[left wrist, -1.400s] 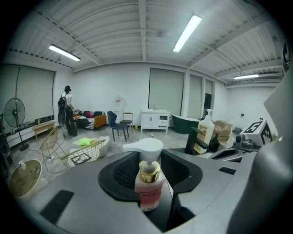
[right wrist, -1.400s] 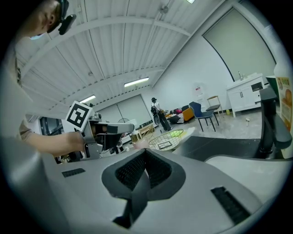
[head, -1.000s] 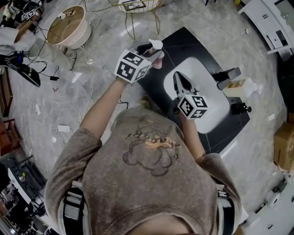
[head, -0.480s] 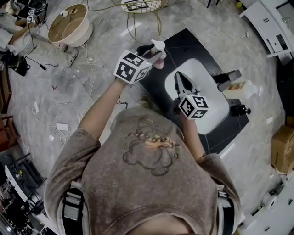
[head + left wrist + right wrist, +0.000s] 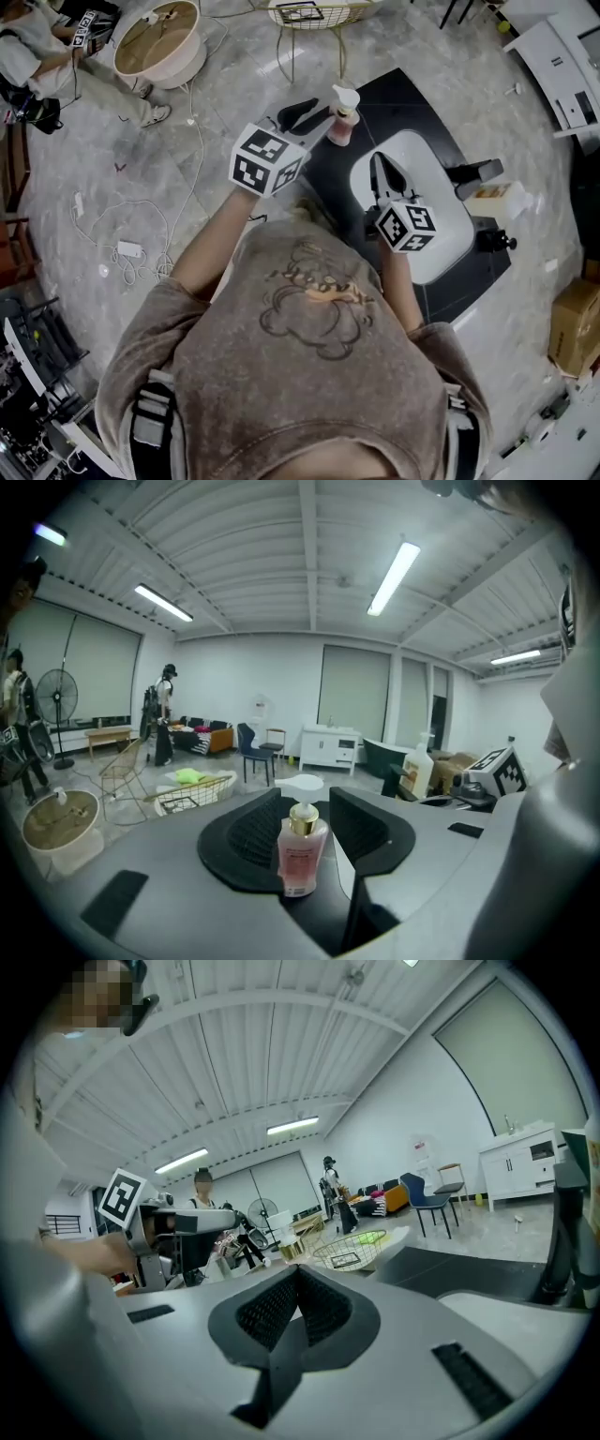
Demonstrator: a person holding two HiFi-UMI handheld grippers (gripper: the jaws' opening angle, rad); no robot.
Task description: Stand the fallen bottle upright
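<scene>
One lift logged | left hand-held gripper (image 5: 309,825) clamped the pump bottle (image 5: 302,855); I'd just raised it upright (not yet set down) | right hand-held gripper (image 5: 298,1309) closed, empty.

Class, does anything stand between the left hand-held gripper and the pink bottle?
Nothing visible does. The bottle stands upright between the jaws of the left hand-held gripper, gripped. The right hand-held gripper is off to the side, shut.
</scene>
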